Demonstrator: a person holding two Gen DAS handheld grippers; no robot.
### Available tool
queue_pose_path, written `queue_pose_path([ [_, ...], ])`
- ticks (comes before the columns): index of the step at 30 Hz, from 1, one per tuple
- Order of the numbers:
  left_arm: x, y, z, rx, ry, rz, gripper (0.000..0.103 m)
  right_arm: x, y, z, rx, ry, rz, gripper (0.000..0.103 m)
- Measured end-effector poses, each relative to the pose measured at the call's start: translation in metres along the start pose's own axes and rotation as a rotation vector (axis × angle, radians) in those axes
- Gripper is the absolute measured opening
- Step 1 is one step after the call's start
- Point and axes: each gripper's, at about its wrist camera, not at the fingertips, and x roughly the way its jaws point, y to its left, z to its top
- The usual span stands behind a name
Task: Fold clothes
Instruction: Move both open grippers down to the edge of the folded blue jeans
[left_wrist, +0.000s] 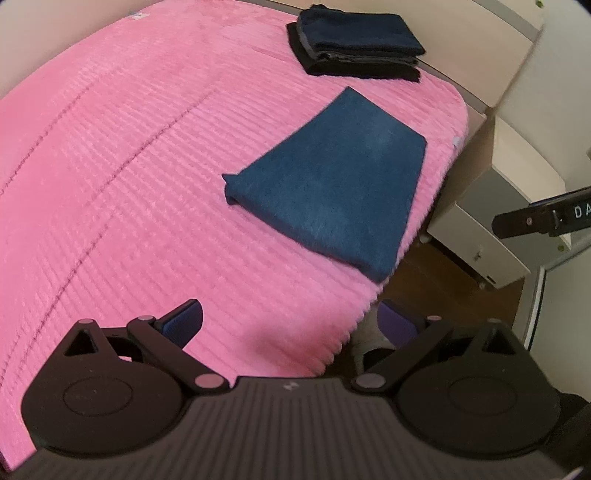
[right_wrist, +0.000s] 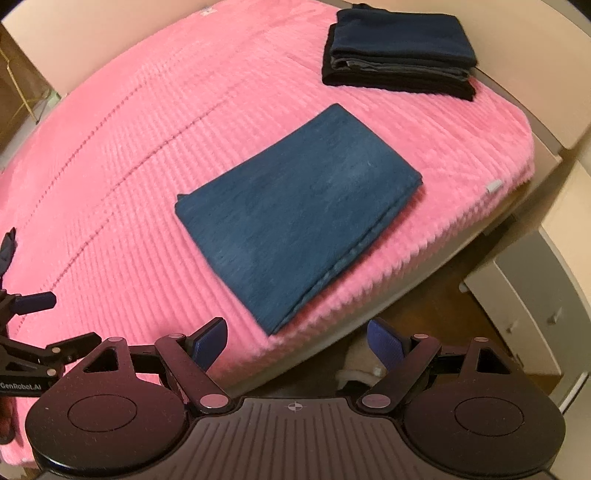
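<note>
Two claws sit at the bottom of their views, left claw (left_wrist: 290, 323) and right claw (right_wrist: 297, 345), both spread wide and pinching nothing. Beyond them, mid-frame, a folded blue cloth (right_wrist: 295, 210) lies flat on a pink ribbed blanket (right_wrist: 147, 147). Farther off, upper right, rests a stack of dark folded clothes (right_wrist: 399, 51).

Blue cloth (right_wrist: 295, 206): teal-blue, fuzzy, folded into flat rectangle, layered edges visible along right side. Lies on pink ribbed blanket (right_wrist: 129, 147) near its front right corner, set diagonally to bed edge, one corner close to edge.

Stack of dark clothes (right_wrist: 399, 48): navy piece on top, grey and black layers beneath, neatly folded. Sits at far right corner of blanket, apart from blue cloth.
</note>
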Motion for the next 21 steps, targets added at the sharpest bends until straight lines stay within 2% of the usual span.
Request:
queue_pose_path([
  [6,0.028,-0.002,0.031,-0.100,0.022,0.054,0.099,0.037,-0.045,0.059,-0.097,0.046,0.040,0.086],
  [12,0.064,-0.006,0.060,-0.334,0.031,0.119,0.099,0.088,-0.111,0.137,-0.247,0.080,0.163,0.086],
  [15,0.079,-0.009,0.063,-0.458,0.037,0.142,0.099,0.119,-0.134,0.169,-0.363,0.120,0.197,0.086],
  [18,0.093,-0.015,0.061,-0.538,0.049,0.182,0.099,0.155,-0.152,0.193,-0.455,0.160,0.253,0.086],
  [21,0.110,-0.018,0.055,-0.603,0.099,0.197,0.099,0.188,-0.166,0.206,-0.486,0.188,0.291,0.085],
])
